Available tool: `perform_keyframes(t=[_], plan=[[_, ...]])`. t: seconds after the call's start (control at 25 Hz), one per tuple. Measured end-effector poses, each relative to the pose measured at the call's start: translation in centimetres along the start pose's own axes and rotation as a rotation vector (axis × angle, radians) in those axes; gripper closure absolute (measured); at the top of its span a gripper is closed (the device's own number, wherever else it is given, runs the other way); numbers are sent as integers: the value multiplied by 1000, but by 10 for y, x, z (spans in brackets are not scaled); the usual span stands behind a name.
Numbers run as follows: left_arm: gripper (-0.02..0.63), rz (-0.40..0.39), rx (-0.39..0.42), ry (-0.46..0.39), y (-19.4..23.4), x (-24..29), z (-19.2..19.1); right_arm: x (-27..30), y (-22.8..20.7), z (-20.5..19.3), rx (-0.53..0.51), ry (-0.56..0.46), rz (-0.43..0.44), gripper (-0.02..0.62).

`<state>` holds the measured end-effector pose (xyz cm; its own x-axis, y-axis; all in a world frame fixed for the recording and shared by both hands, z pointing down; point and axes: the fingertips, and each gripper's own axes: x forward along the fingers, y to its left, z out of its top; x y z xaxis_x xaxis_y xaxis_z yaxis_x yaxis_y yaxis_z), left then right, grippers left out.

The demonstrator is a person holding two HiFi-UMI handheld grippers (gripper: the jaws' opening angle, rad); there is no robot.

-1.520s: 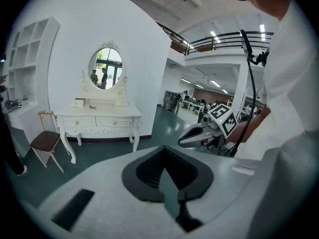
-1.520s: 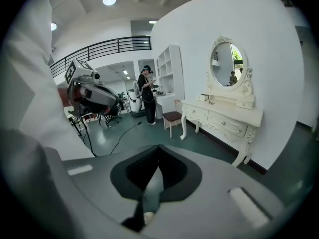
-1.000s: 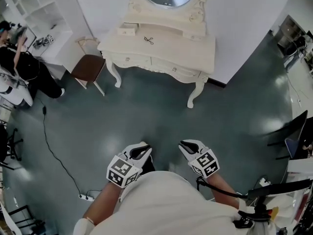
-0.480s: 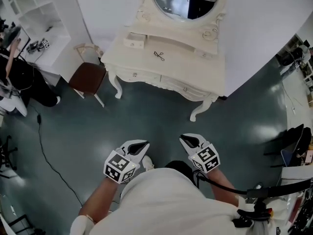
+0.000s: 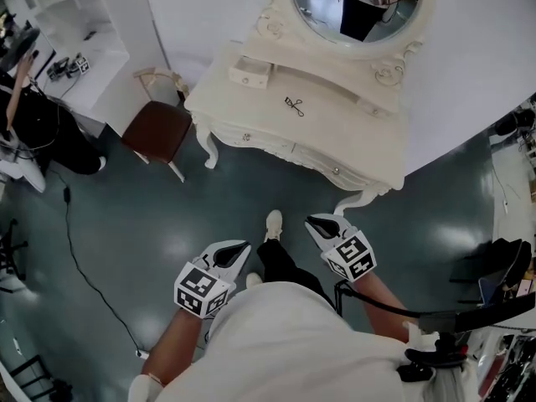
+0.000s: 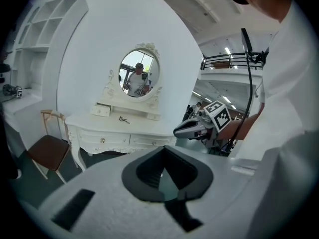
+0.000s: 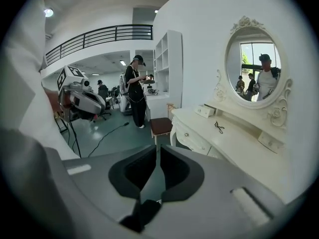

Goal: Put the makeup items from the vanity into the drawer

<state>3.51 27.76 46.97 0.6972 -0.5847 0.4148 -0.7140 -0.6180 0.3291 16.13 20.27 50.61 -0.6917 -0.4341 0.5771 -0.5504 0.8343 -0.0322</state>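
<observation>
We stand on the dark teal floor [image 5: 209,199], facing the white vanity [image 5: 335,132] at 12 o'clock, well apart from it. One white shoe [image 5: 273,223] shows ahead of us between the two tools.

Left gripper [image 5: 239,249]: held low at 7 o'clock in the head view. Its own view shows the jaws together at the tips with nothing between them.

Right gripper [image 5: 316,223]: held at 5 o'clock, slightly ahead of the left. The jaws are closed to a thin slit and also empty.

Task item: a small black eyelash curler [image 5: 294,105] lies flat on the vanity top, near its middle, below the oval mirror [image 5: 360,7]. A small drawer box [image 5: 254,72] sits on the raised shelf at 10 o'clock from the curler, apart from it. The two front drawers [image 5: 251,138] under the top are pushed in, each with a round knob.

Surroundings: a chair with a brown seat [image 5: 157,128] stands just beside the vanity's left end, at 10 o'clock. White shelving [image 5: 75,23] lies beyond it. A person in black [image 5: 38,120] is at 9 o'clock. A black cable [image 5: 84,266] trails across the floor at 8 o'clock.
</observation>
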Motion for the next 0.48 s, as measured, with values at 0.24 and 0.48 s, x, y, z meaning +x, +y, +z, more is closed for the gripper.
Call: perform_keyframes(t=[0.24,0.48], plan=[[603,61,-5,0,72,43,53,67,-100,44,-12,-30,8,566],[603,95,26,3,138,100,126,129,-213,88,-19,-37,-9,561]])
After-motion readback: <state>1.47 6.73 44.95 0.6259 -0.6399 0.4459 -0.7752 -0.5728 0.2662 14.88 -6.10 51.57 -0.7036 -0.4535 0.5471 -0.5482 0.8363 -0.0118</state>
